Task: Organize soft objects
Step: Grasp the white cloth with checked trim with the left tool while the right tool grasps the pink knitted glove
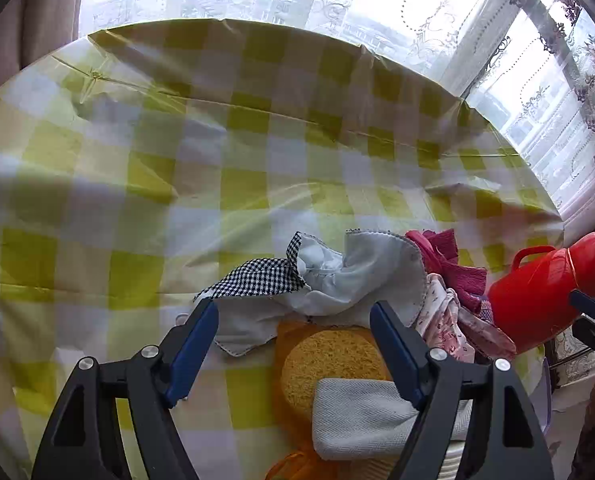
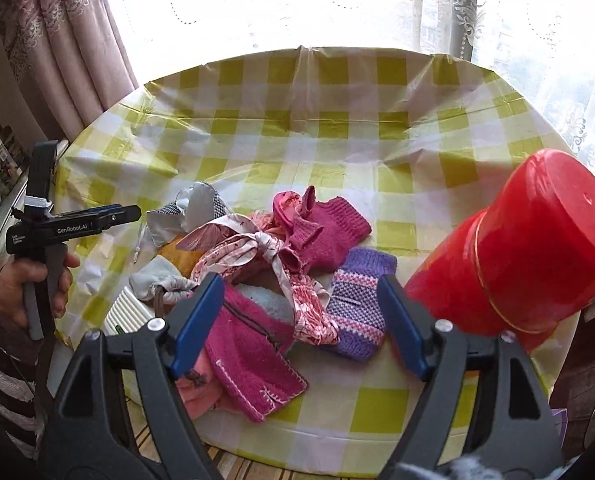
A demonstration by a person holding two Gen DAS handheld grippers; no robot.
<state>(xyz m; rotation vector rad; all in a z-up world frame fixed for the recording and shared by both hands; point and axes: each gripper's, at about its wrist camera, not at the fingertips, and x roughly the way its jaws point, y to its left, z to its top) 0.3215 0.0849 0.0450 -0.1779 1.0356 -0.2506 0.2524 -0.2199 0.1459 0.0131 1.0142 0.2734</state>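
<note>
Magenta knitwear (image 2: 253, 356) and a purple striped knit (image 2: 357, 312) are seen between the spread, empty right gripper (image 2: 301, 320); white cloth (image 1: 337, 280) lies just beyond the spread left gripper (image 1: 293, 344).

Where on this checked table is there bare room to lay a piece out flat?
Bare tablecloth runs from the heap to the window-side edge, and left of the checked rag. Crowded: the near edge, with pink knits, purple mitten and red flask.
</note>
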